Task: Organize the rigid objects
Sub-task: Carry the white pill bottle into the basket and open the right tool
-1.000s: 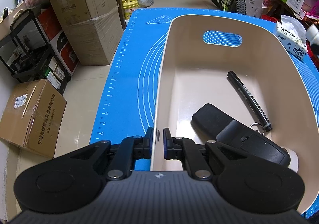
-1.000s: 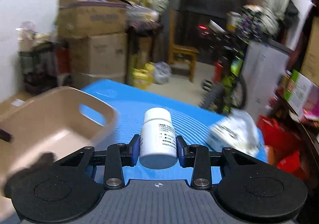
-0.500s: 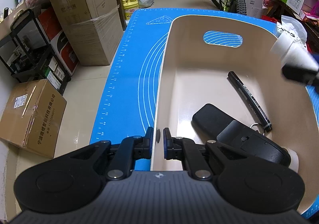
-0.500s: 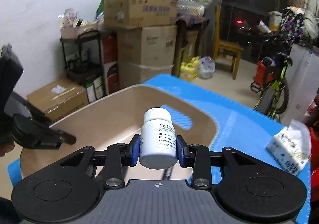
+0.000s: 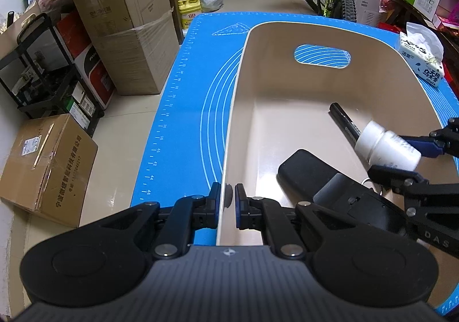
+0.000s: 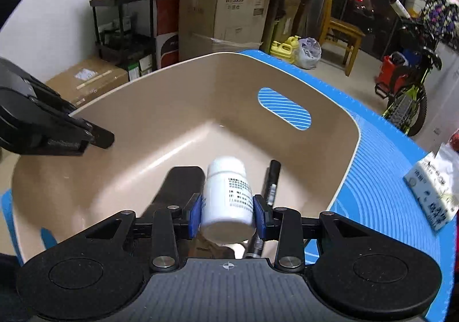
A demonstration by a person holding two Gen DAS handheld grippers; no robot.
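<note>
The right gripper (image 6: 228, 214), clamped on the white bottle (image 6: 226, 195), has swung in over the beige bin (image 5: 330, 98) that the left gripper (image 5: 228, 201) pinches by its rim, so release looks near

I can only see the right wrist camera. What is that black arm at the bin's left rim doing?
Observer: That is the left hand-held gripper. It is shut on the bin wall, one finger inside and one outside.
Operator: Is the bottle resting on the bottom?
Observer: It doesn't look so. From the left camera the bottle hangs tilted above the pen, cap towards the middle of the bin.
Operator: And the dark slab beside it?
Observer: A flat black device with a grey panel, lying on the bin floor, with a metal ring by it.
</note>
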